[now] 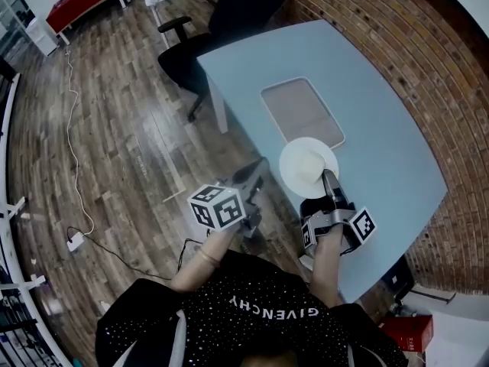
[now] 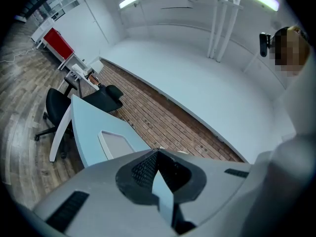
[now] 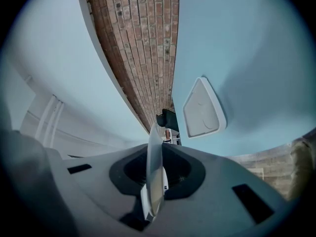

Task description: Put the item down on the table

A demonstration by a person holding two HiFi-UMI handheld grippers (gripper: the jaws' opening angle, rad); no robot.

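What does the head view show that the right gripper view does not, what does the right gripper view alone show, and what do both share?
Head view only: the plate as a full white disc, the left claw, the person's black top, and a white cable on the floor. Right gripper view only: the plate edge-on, pinched between the right claw's jaws, and pipes on a white wall. Both: the blue table, the tray on it, the brick wall.

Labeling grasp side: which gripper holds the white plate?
The right gripper, shut on the plate rim above the blue table; the left gripper hangs over the floor, apart from the plate.
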